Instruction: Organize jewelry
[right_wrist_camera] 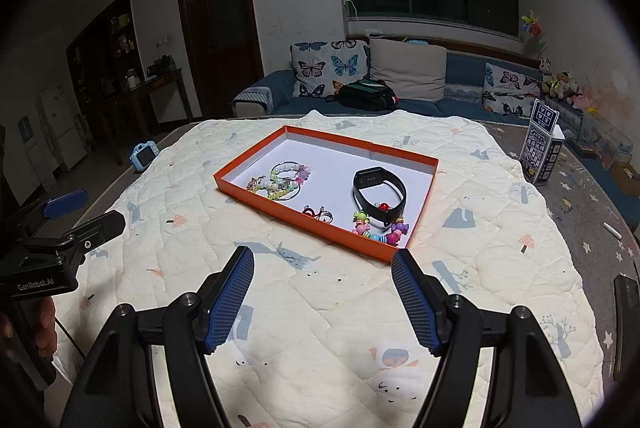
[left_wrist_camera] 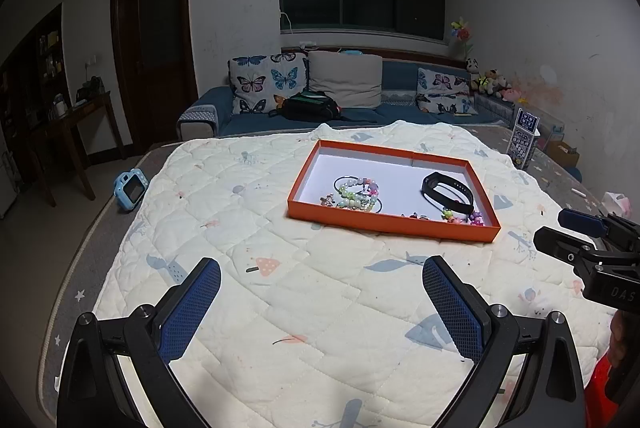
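Beaded bracelets (right_wrist_camera: 286, 178) and smooth black band (right_wrist_camera: 380, 194) lie in shallow orange cardboard tray (right_wrist_camera: 256, 198).

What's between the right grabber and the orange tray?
Only bare quilt lies between the right gripper and the orange tray, seen in the right wrist view.

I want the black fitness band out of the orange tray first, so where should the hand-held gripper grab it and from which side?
Probably best to pinch the strap of the black fitness band on its bare far arc, coming down from above. The band lies flat as an open loop, and candy-coloured beads crowd its near end. The right hand-held gripper, open, is nearer.
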A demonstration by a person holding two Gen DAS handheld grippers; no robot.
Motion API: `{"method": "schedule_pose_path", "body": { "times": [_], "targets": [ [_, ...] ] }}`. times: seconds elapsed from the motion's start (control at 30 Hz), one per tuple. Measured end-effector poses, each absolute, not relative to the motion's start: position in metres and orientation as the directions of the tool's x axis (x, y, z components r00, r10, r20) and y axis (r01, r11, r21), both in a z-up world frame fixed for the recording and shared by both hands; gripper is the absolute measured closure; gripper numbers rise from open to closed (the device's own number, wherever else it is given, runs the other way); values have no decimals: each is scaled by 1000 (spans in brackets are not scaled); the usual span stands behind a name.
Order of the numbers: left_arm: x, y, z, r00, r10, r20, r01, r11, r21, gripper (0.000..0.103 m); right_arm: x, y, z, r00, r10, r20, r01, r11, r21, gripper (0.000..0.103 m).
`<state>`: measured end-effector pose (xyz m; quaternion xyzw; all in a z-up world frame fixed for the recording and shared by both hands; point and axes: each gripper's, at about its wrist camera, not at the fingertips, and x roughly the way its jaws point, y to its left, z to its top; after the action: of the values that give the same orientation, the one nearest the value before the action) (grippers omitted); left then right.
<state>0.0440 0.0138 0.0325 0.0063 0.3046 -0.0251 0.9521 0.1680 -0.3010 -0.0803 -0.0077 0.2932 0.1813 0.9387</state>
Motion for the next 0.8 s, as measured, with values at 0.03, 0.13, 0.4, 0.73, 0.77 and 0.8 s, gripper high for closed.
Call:
{"method": "schedule_pose_path", "body": {
  "times": [0.03,0.13,0.4,0.73,0.77,0.8],
  "targets": [
    [44,14,33,813,-44,-581,51,999,-3,0,168,-301,-80,762,336,-553,-345,934,92,25],
    [44,14,33,813,-43,-580,51,999,-3,0,168,-301,-80,762,337,-553,-346,934,92,25],
    [44,14,32,813,-44,-581,52,999,-3,0,168,-301,-81,761,338,-553,-347,933,93,25],
    [45,12,28,810,-44,-584,53,999,-2,0,168,-299,-80,760,342,-552,-349,932,97,25],
    [45,12,28,810,-43,-584,53,999,-1,0,168,-298,-80,760,342,-552,-350,932,96,25],
    [45,12,26,810,-42,-584,52,999,0,0,168,-299,-80,759,342,-554,-349,932,96,25]
  ]
}}
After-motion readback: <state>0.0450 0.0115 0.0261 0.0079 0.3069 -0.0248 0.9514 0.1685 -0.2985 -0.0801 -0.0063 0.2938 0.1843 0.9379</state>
